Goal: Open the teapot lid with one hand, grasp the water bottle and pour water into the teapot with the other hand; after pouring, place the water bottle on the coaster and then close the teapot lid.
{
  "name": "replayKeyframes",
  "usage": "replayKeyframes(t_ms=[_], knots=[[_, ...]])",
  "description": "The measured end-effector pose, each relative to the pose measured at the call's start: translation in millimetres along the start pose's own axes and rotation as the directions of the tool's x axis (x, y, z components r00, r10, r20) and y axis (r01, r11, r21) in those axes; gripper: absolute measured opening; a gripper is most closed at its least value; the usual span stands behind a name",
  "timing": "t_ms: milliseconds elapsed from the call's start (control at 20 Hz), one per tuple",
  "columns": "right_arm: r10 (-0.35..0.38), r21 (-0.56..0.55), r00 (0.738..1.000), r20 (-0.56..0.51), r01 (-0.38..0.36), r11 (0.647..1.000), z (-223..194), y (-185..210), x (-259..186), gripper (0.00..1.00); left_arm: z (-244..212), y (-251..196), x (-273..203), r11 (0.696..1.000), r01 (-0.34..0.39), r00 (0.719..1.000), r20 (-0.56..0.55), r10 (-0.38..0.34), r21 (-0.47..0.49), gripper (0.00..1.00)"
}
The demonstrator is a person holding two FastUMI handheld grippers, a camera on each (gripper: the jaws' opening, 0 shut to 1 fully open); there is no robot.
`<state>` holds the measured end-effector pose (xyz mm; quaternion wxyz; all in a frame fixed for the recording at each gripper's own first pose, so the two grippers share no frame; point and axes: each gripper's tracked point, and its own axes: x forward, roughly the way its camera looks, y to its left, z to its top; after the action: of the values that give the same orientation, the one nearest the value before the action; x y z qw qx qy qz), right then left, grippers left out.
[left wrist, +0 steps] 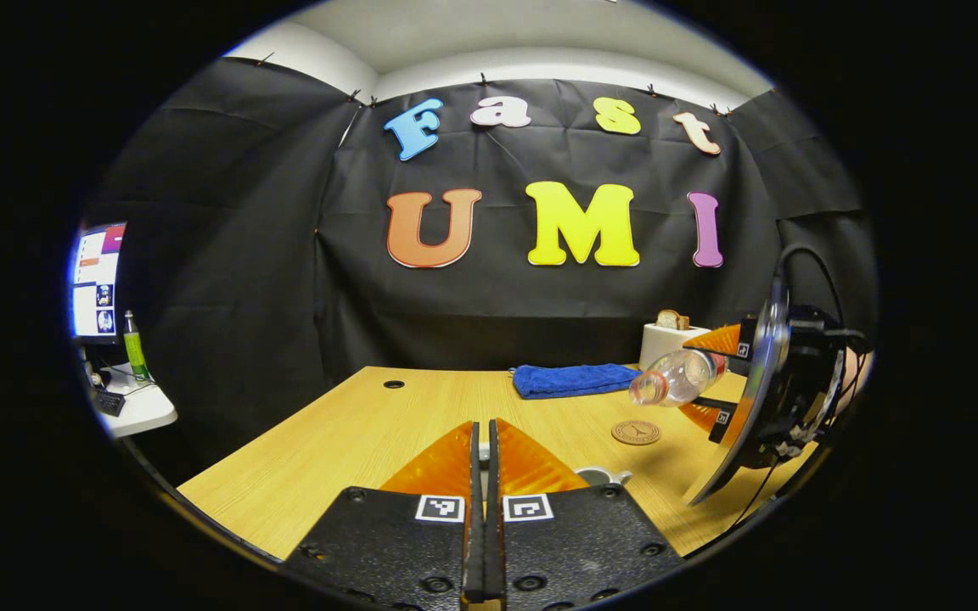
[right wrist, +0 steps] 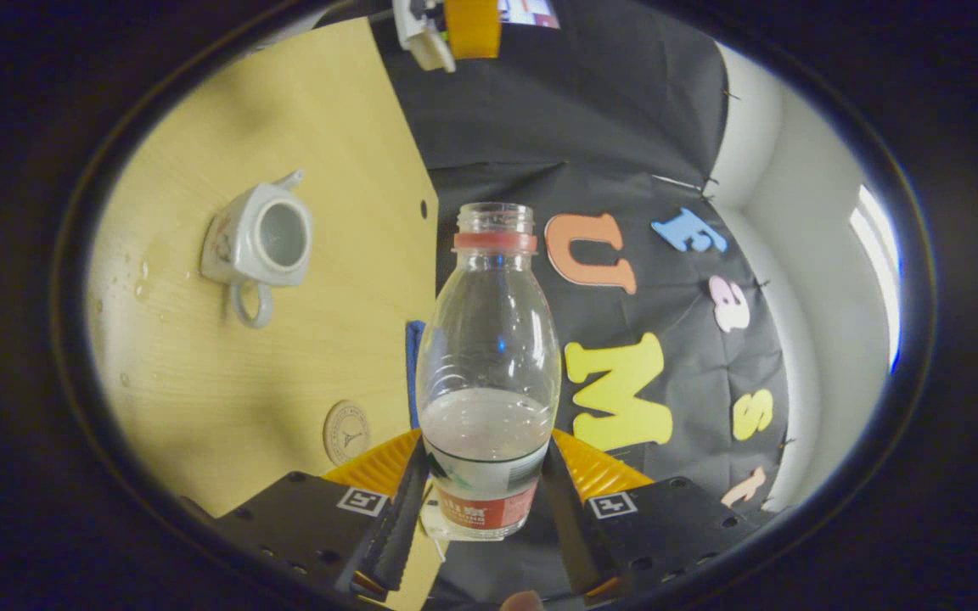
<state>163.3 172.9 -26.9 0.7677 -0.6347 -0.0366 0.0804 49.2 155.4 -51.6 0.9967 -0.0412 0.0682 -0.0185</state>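
Left gripper view: left claw (left wrist: pixel 484 441) fingers pressed together, nothing visible between them, poised over the wooden counter (left wrist: pixel 353 441). Just past its tips, the rim of the teapot (left wrist: pixel 601 476) pokes out. Farther right, the right claw (left wrist: pixel 714 379) holds one water bottle (left wrist: pixel 674 378) tipped on its side, open mouth pointing left, above the counter near one round coaster (left wrist: pixel 636 433). Behind — one blue towel (left wrist: pixel 572 379) and a white toaster (left wrist: pixel 669 338) with a slice of bread in it; a monitor (left wrist: pixel 98 280) and a green bottle (left wrist: pixel 134 348) stand on a side table at far left. Right gripper view: both fingers of the right claw (right wrist: pixel 485 488) clamp the lower body of the bottle (right wrist: pixel 489 373), cap off, partly filled with water. This view gives the whole teapot (right wrist: pixel 255 246) — lid off, opening bare, on the counter (right wrist: pixel 328 170), droplets beside it — and the coaster (right wrist: pixel 346 431) near the bottle's base.
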Motion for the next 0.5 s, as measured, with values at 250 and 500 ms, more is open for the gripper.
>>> replayKeyframes(t_ms=[250, 500], knots=[[-0.015, 0.384, 0.999, -0.037, 0.028, 0.923, -24.6, -34.0, 8.1, 0.72, 1.0, -13.2, 0.2, 1.0, 0.028, 1.0, 0.002, -0.028, -0.006, 0.02], [0.02, 0.758, 0.998, -0.057, 0.031, 0.652, -61.3, -47.3, 30.7, 0.7, 2.8, -25.9, -0.2, 0.999, 0.048, 0.999, 0.006, -0.048, 0.01, 0.03]])
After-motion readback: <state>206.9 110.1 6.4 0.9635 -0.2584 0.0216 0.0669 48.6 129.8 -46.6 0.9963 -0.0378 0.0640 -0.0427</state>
